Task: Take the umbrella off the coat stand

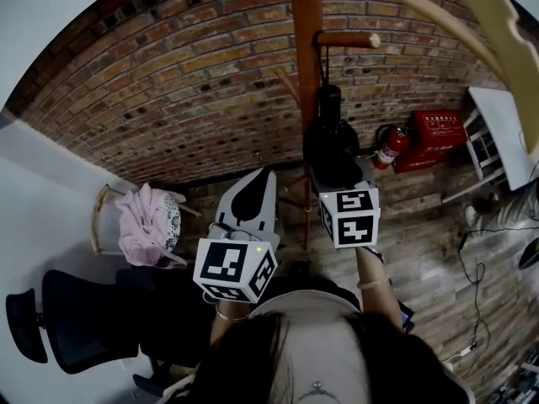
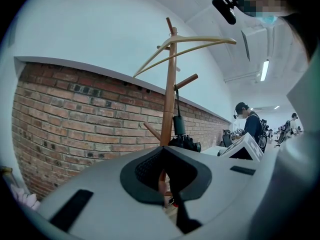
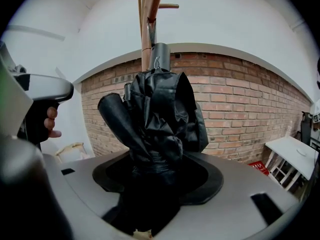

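Left gripper [image 1: 255,188] is just parked out in front, fingers pinched together with nothing in them. The stand [image 1: 306,74] sits well beyond its tips, so that one isn't part of the action as far as I can see.

Over to the right, the right gripper [image 3: 159,181] has the folded black umbrella [image 3: 160,109] right between its fingers. The bunched fabric fills the whole gap and the pads look clamped on the lower part of the bundle, with the rest of it poking up past the fingertips. The strap [image 1: 321,61] runs up from there and is looped over a peg [image 1: 349,40] on the stand, well above the fingers.

So my read: the grab is done, the actual taking-off isn't. What's left is lifting the umbrella so the strap slides off the end of the peg, then pulling it clear of the stand.
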Available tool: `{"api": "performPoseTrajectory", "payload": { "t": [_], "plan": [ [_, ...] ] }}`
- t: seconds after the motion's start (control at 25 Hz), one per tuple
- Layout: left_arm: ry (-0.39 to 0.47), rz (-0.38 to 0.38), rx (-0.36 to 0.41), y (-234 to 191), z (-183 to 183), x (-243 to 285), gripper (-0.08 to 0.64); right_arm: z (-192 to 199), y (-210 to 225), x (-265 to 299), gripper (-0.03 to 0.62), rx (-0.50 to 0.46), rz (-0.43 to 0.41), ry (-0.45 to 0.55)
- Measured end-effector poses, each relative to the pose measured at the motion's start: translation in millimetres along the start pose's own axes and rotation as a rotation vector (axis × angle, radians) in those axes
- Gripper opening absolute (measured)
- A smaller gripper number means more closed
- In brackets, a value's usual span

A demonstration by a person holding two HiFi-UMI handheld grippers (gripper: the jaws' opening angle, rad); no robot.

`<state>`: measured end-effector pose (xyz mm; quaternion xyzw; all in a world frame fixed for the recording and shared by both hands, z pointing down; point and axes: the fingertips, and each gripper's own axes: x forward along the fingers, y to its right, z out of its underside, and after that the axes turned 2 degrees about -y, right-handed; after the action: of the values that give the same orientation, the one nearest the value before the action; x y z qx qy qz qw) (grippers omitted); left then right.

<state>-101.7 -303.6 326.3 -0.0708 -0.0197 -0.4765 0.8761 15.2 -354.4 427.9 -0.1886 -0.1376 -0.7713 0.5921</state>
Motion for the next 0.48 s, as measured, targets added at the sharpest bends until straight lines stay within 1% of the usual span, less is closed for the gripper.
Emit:
{"api": "performPoseTrajectory", "payload": {
  "t": [0.2, 0.36, 0.48],
  "plan": [
    [0.009, -0.007, -0.001, 3, -3, -5, 0.007, -1, -6, -6, 0.284, 0.003, -0.029, 0.006],
    [0.01, -0.01, 0.004, 5, -5, -8, 0.008, -6, -9, -12, 0.282, -0.005, -0.039, 0.025],
    [0.013, -0.009, 0.008, 9, -6, -12, 0.006, -10, -11, -18, 0.282, 0.007, -0.05, 0.042]
  ]
}}
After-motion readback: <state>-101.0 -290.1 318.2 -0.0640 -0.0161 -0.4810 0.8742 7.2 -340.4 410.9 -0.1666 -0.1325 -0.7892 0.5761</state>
